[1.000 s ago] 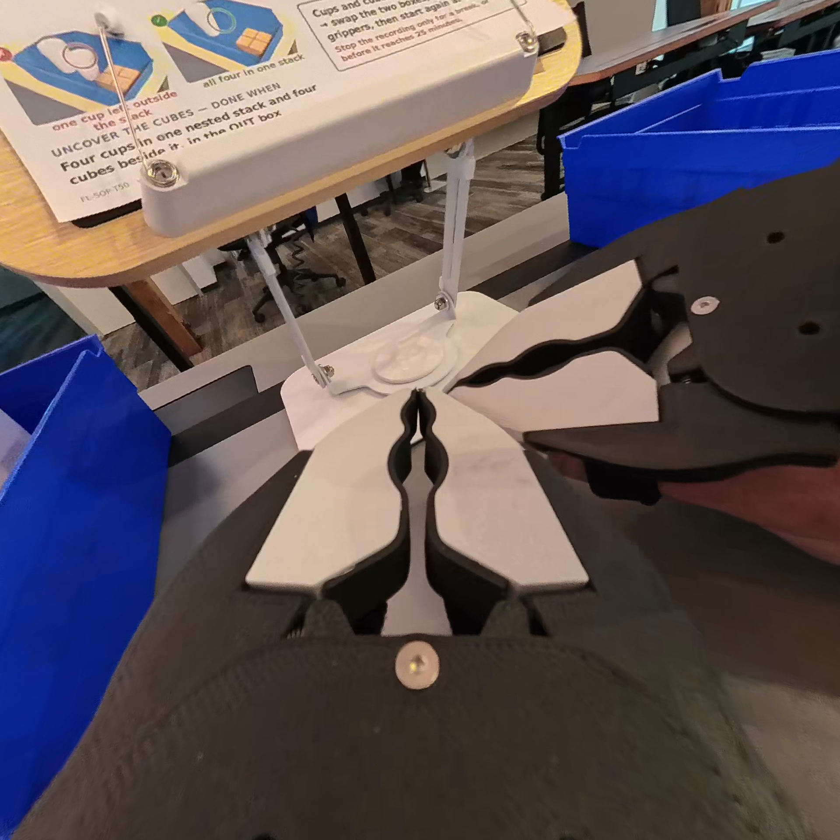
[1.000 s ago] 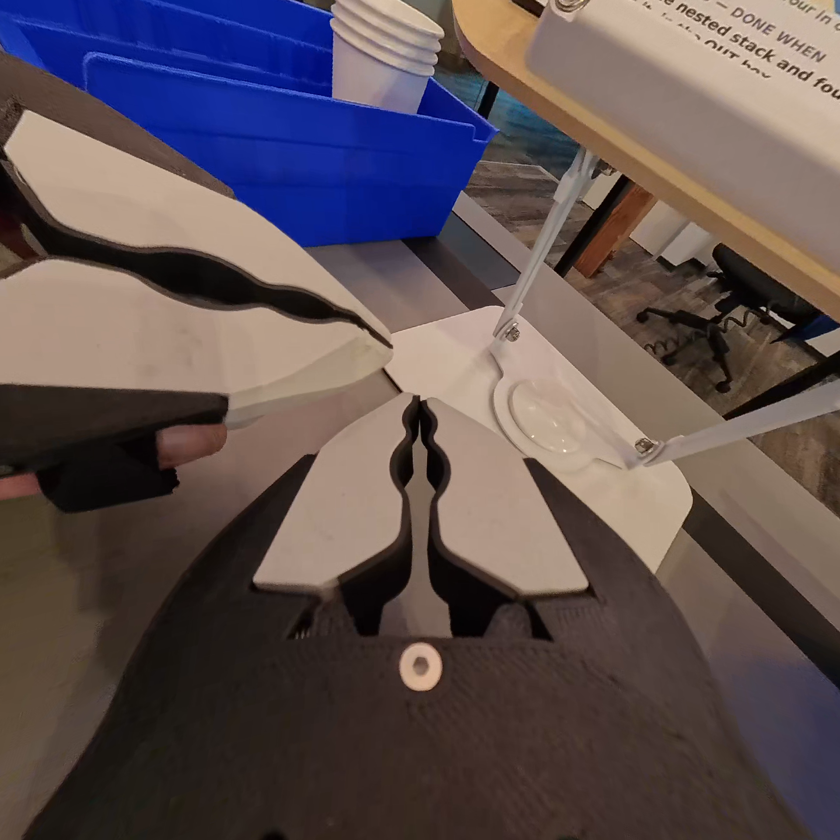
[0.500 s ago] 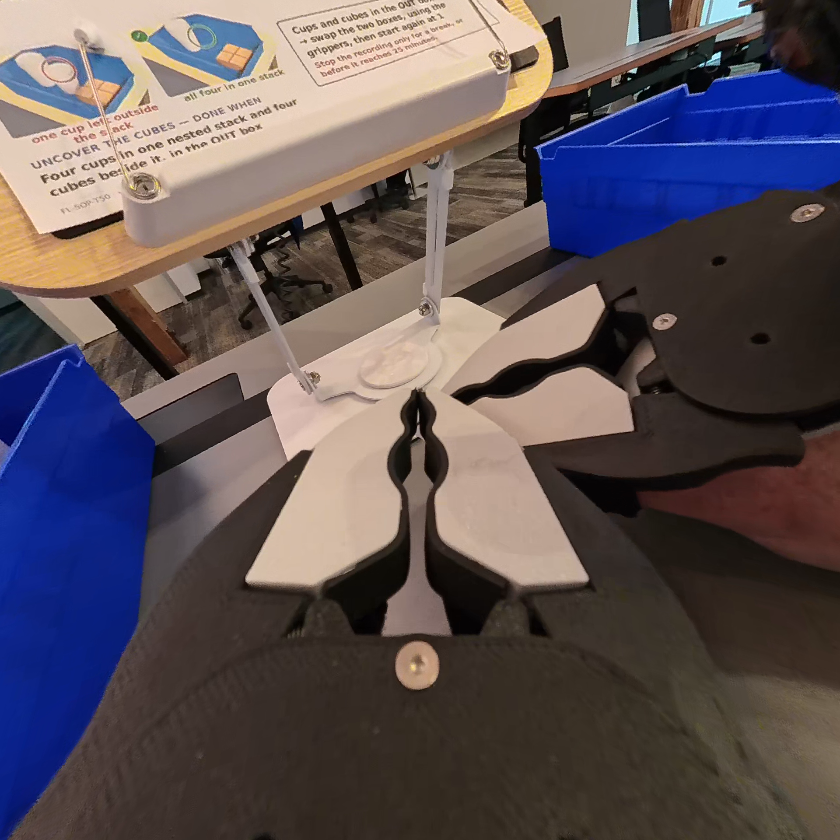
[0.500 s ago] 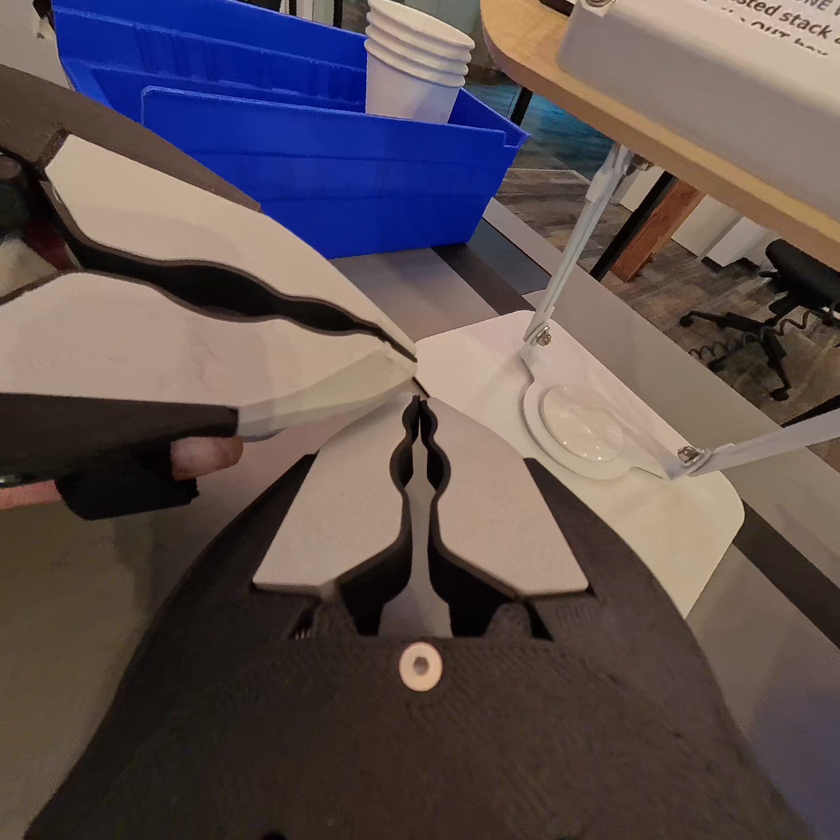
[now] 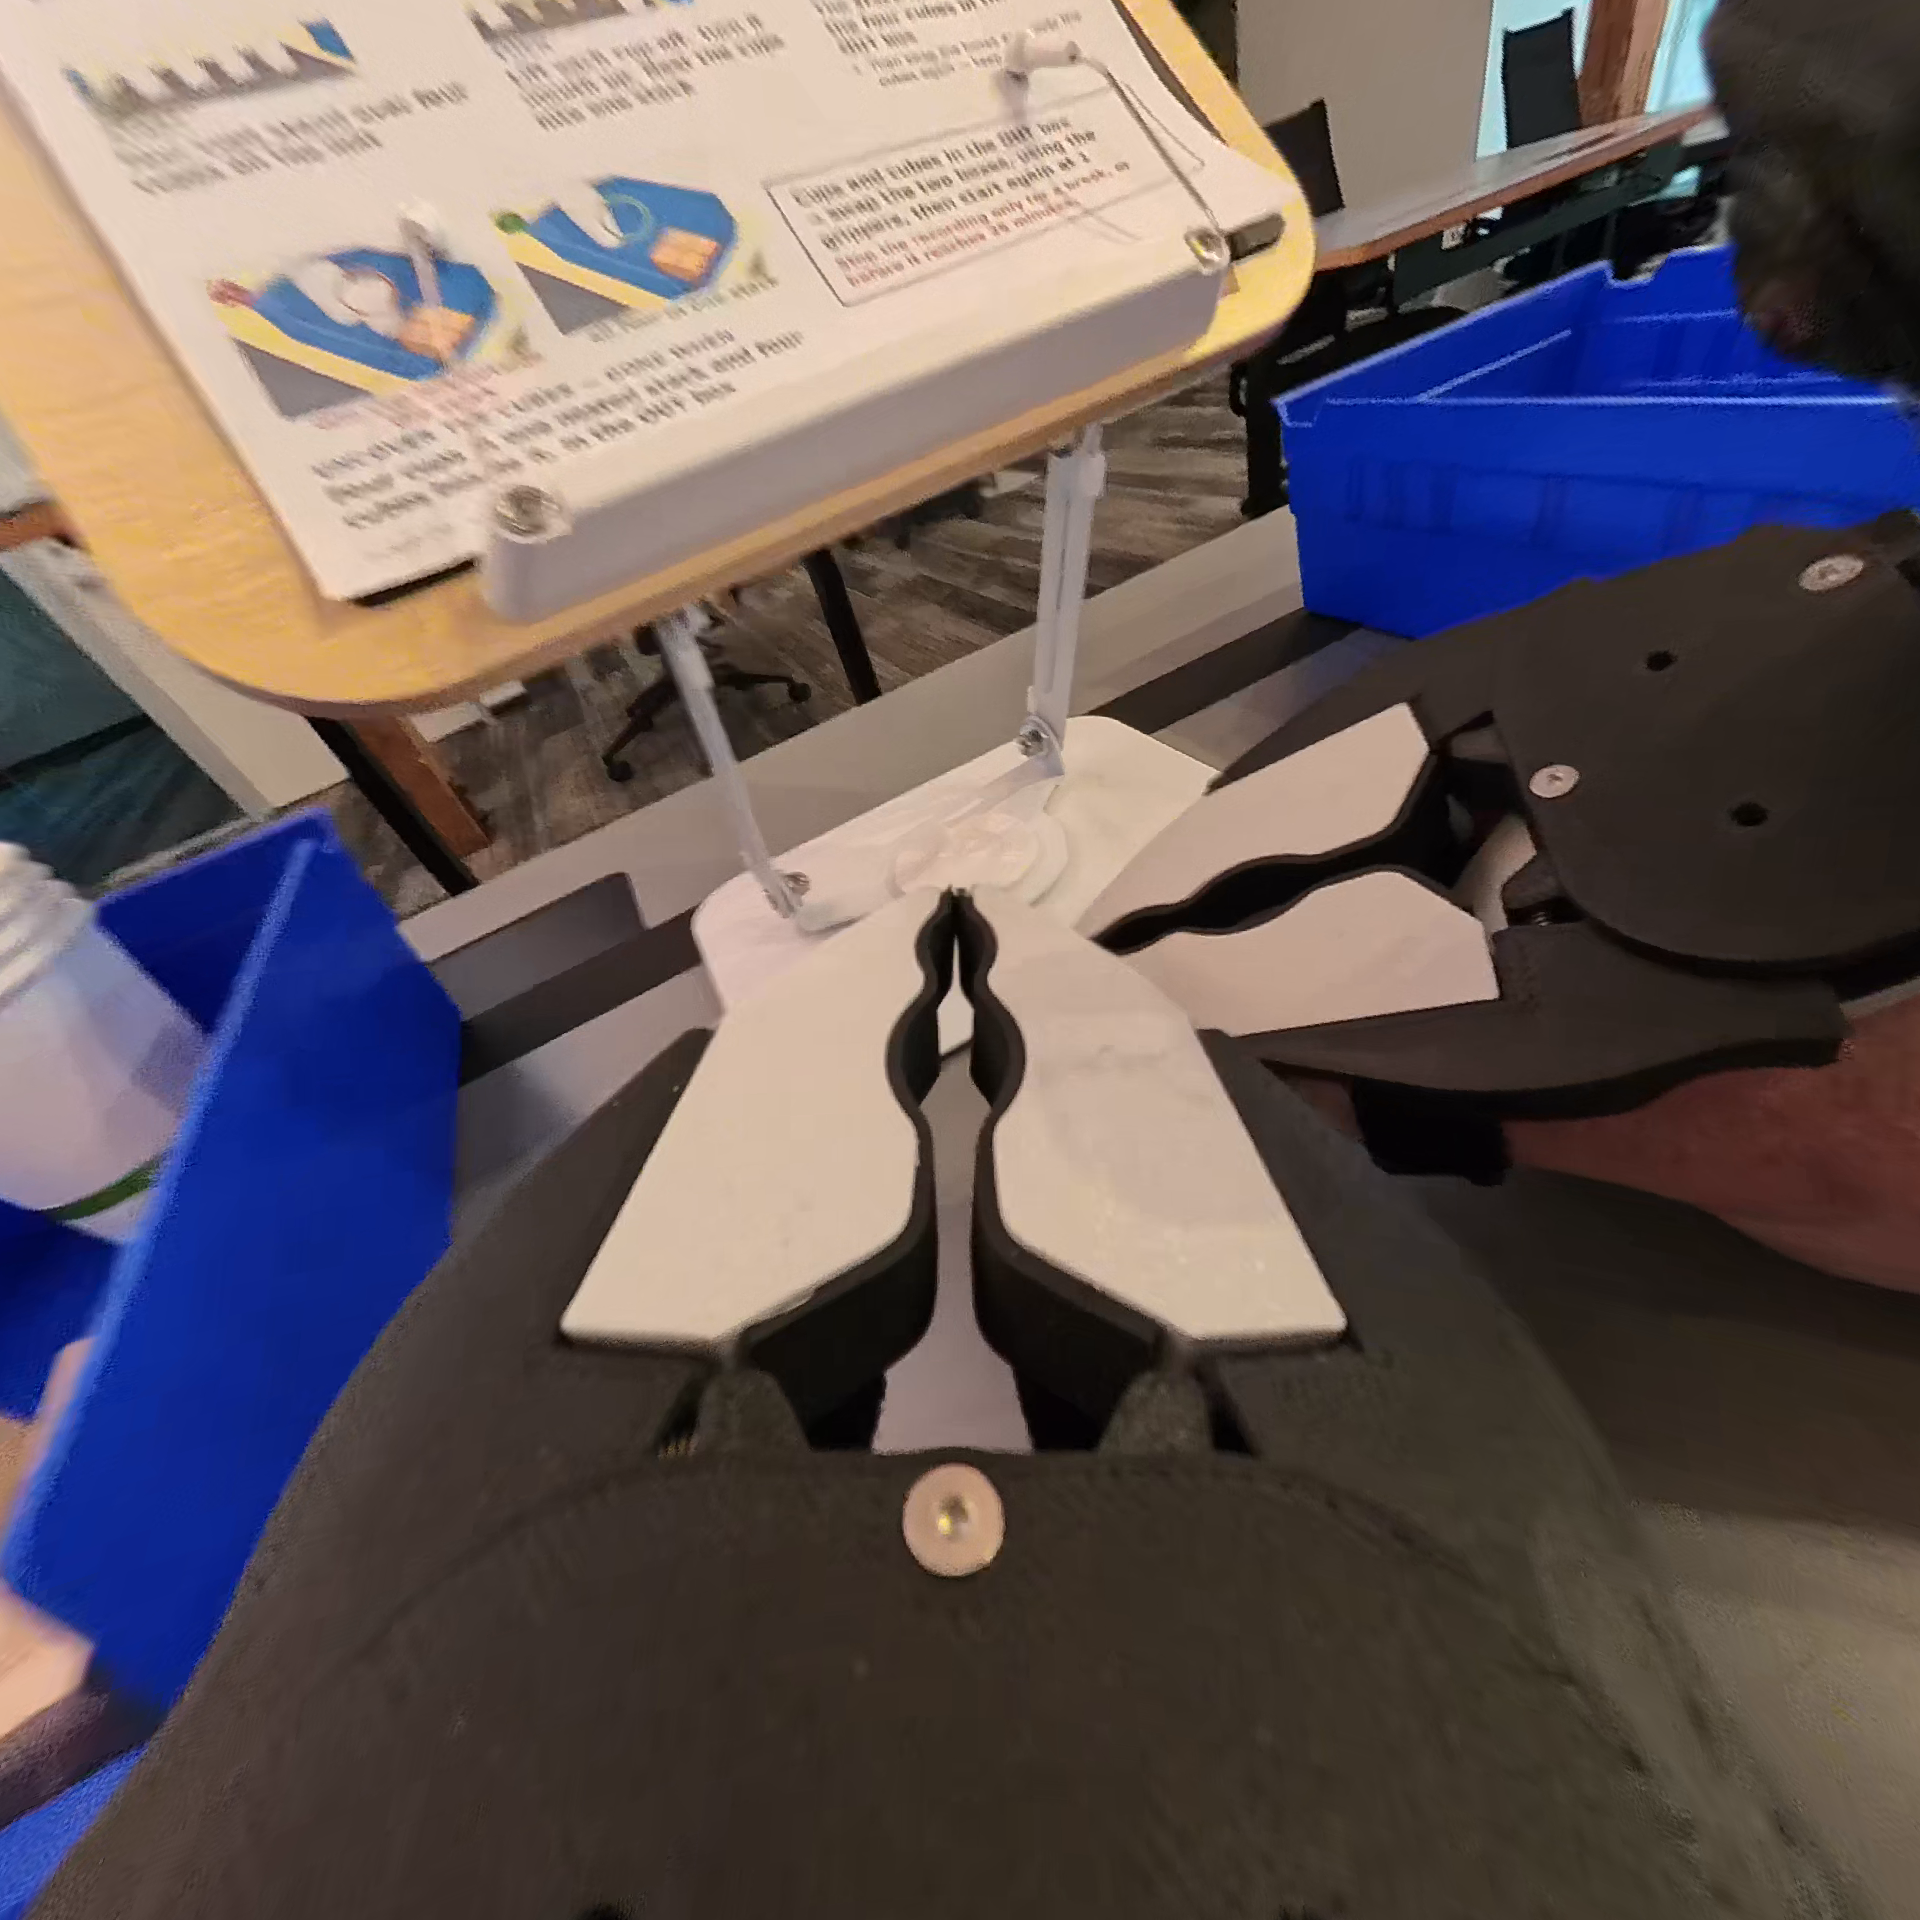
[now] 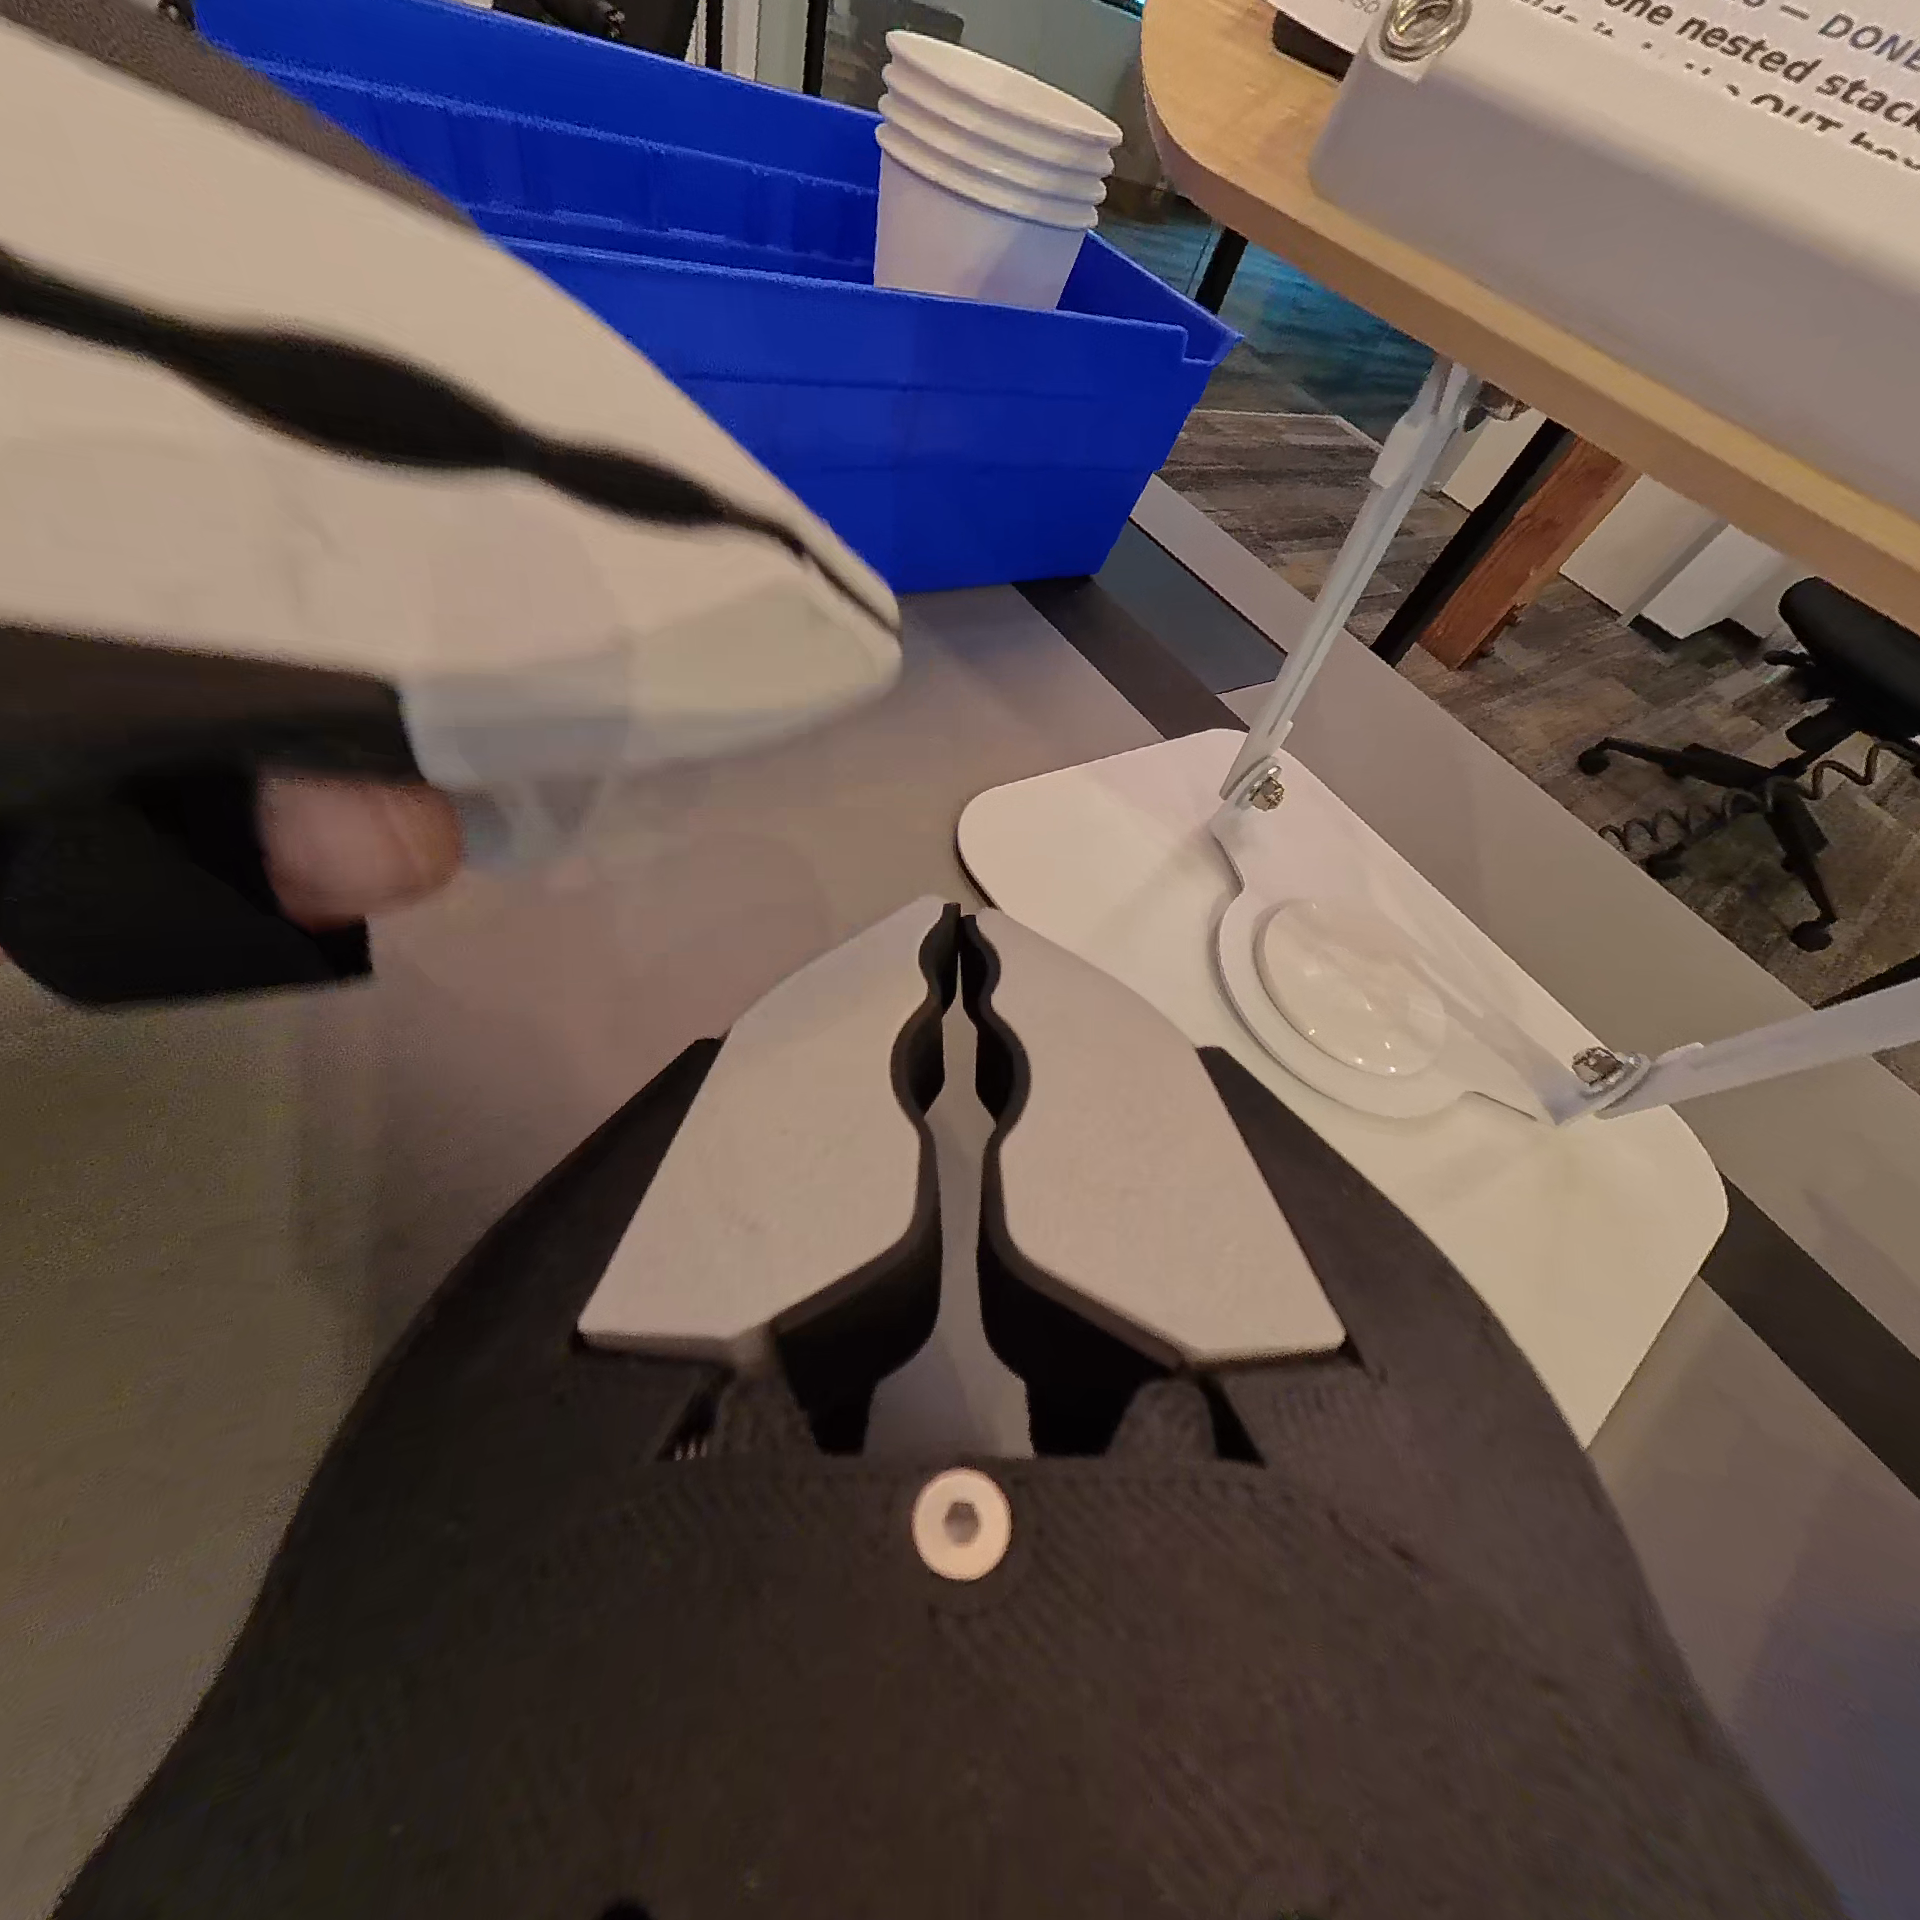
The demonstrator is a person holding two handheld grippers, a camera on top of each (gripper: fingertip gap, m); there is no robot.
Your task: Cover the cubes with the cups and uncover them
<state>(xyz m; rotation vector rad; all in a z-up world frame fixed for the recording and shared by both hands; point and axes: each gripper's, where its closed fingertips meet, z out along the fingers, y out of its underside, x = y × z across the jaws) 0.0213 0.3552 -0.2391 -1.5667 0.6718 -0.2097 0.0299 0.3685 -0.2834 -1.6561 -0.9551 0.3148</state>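
A nested stack of white paper cups (image 6: 987,187) stands in the blue bin (image 6: 935,457) on the left side; it also shows blurred in the left wrist view (image 5: 62,1049). No cubes are in view. My left gripper (image 5: 954,906) is shut and empty, low over the grey table near the white stand base (image 5: 935,831). My right gripper (image 6: 954,914) is shut and empty, just short of the same base (image 6: 1351,935). Each gripper shows in the other's view: the right one (image 5: 1117,940) and the left one (image 6: 883,613), both with fingers together.
A second blue bin (image 5: 1590,436) sits at the right. A sheet holder on thin white legs (image 5: 1060,592) stands over the base, with a wooden board (image 5: 208,582) under it. Office chairs (image 6: 1766,769) and floor lie beyond the table edge.
Both grippers have drawn back and apart a little. The left view has swung left, so the cup stack in the left bin comes into sight. Both stay shut.
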